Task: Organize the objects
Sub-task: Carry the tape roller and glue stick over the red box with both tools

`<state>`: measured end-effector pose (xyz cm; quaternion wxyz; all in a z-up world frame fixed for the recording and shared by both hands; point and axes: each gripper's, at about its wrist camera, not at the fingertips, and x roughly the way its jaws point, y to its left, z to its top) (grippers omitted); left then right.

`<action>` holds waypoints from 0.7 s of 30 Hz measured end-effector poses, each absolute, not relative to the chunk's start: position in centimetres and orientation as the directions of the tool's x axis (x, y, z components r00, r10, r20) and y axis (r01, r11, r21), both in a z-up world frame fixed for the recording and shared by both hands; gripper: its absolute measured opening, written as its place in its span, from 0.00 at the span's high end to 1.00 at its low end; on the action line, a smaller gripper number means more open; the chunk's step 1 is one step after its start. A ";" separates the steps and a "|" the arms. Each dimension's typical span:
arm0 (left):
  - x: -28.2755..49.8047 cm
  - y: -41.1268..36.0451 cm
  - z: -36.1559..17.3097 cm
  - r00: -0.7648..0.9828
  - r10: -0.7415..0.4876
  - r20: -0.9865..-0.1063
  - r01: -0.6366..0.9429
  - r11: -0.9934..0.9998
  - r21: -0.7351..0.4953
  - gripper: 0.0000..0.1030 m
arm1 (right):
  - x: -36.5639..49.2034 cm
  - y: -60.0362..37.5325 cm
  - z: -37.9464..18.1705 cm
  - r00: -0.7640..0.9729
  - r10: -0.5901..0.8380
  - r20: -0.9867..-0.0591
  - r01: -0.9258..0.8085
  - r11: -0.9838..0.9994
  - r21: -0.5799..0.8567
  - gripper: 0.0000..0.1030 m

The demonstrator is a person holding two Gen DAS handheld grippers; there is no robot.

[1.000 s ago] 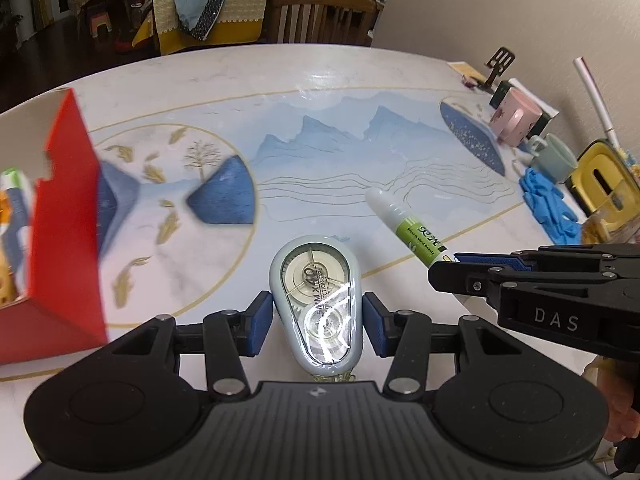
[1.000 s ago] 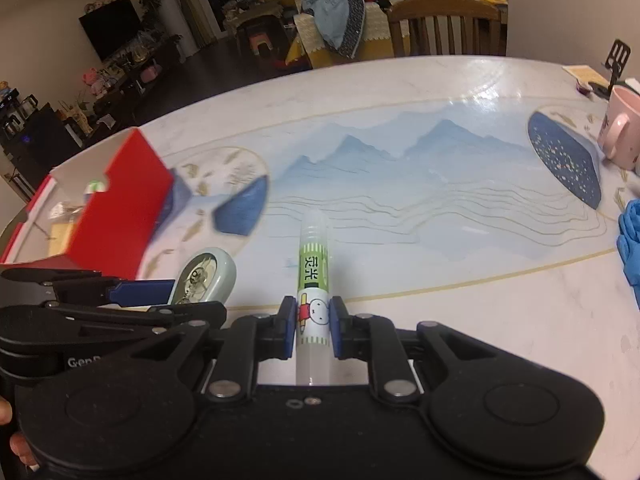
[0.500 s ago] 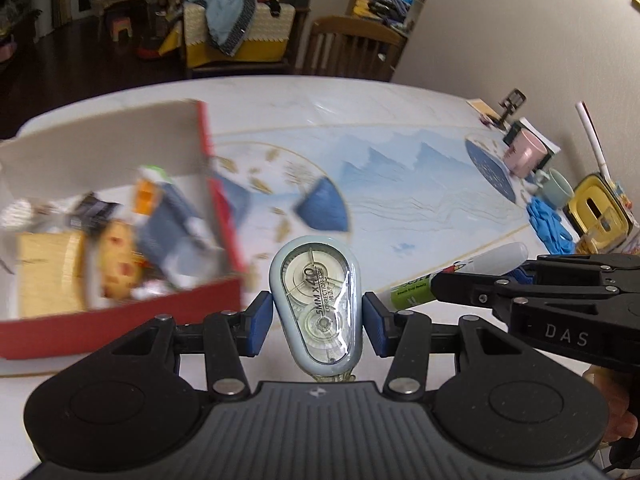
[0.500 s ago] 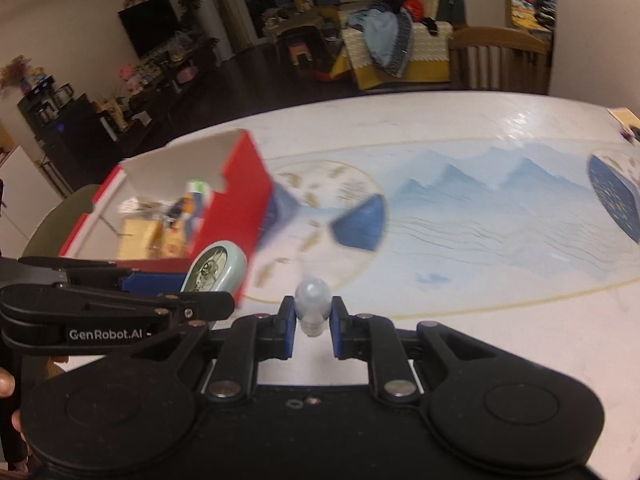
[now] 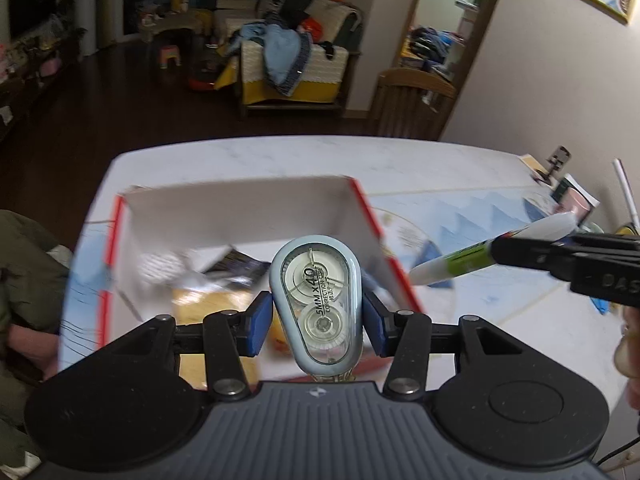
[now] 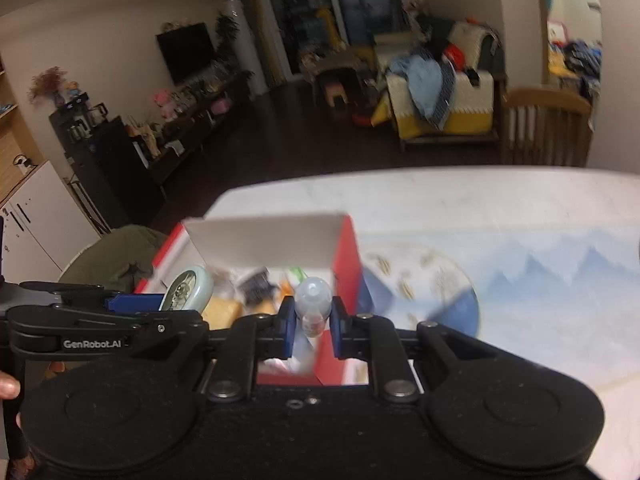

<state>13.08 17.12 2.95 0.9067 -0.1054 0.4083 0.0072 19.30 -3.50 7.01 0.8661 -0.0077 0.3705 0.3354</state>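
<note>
Both loads over the box (image 5: 362, 216)
Left fingers (image 5: 316, 322) grip the tape (image 5: 316, 300), right fingers (image 6: 313, 326) the glue (image 6: 313, 300): lower each past the 12 o'clock wall, then release.

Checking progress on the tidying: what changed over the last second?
Both tools swung from the open table to above the red cardboard box. Unchanged: the left tool grips the pale blue correction tape dispenser; the right tool grips the green-labelled glue stick.
</note>
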 end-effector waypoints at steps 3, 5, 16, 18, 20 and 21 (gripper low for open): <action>13.9 19.3 2.7 0.659 -0.037 -0.752 -0.116 0.982 -0.151 0.54 | 19.5 -1.0 6.9 0.517 0.583 -0.626 -0.616 0.762 0.201 0.84; 14.6 20.5 2.2 0.650 -0.013 -0.760 -0.123 0.985 -0.122 0.54 | 19.8 0.8 6.4 0.516 0.587 -0.624 -0.631 0.753 0.186 0.84; 17.8 22.9 -3.2 0.561 0.030 -0.827 -0.104 0.994 -0.034 0.54 | 21.6 8.7 1.7 0.529 0.542 -0.653 -0.679 0.732 0.058 0.84; 18.2 22.7 -3.8 0.558 0.027 -0.829 -0.085 0.996 -0.025 0.54 | 21.8 9.4 0.8 0.533 0.534 -0.657 -0.677 0.735 0.048 0.84; 18.6 22.5 -4.4 0.551 0.031 -0.834 -0.068 0.998 -0.008 0.54 | 22.1 10.0 0.0 0.532 0.531 -0.660 -0.683 0.730 0.037 0.84; 18.7 22.5 -4.7 0.546 0.031 -0.837 -0.065 0.998 -0.005 0.54 | 22.1 10.3 -0.5 0.533 0.528 -0.661 -0.686 0.727 0.026 0.84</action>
